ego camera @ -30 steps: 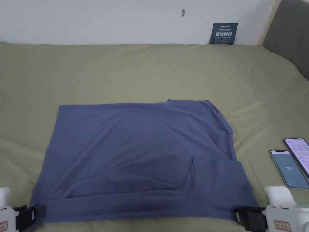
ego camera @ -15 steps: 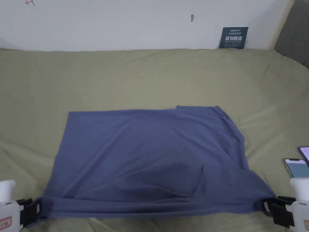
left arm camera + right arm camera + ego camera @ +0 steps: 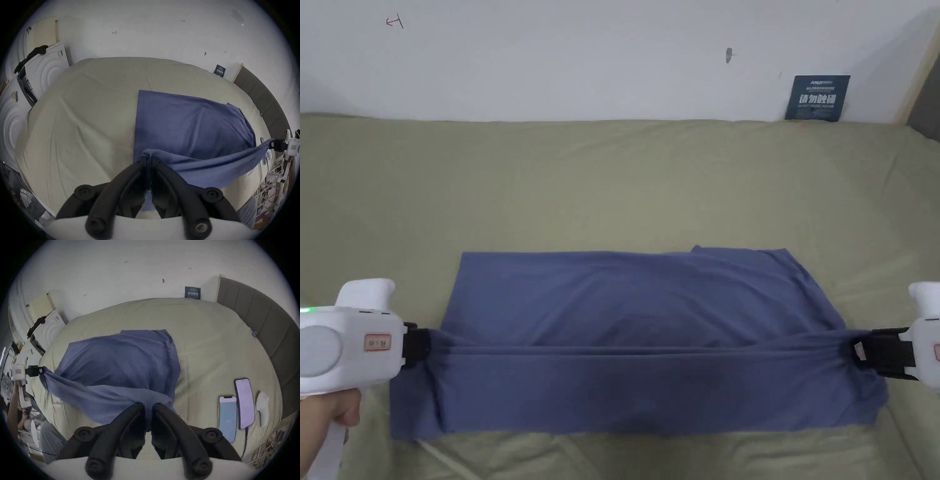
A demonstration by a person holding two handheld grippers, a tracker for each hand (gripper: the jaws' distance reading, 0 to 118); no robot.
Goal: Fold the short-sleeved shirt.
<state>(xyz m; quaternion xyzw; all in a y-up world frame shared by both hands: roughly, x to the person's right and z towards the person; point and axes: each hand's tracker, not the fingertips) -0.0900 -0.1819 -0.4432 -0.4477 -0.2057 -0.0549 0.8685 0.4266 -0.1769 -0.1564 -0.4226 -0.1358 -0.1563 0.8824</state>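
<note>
I am holding the near edge of the shirt point(image 3: 637, 294) taut above the bed point(image 3: 612, 175), left hand-held gripper point(image 3: 419, 345) and right hand-held gripper point(image 3: 859, 351) each clamped on a corner, mid-fold, with later folds remaining.

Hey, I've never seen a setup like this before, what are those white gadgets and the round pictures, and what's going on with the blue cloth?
The white gadgets are handheld tools with two black jaws, one in each of a person's hands. The flat picture comes from a camera on the person's head. The two round ones come from cameras riding on the tools, looking out over their own jaws.

On a bed covered by an olive sheet lies a blue short-sleeved shirt. The left gripper and the right gripper each pinch one side of the shirt's near part, holding it raised and stretched between them while the far part lies flat. Beside the shirt, the right gripper view shows two phones on the sheet.
</note>
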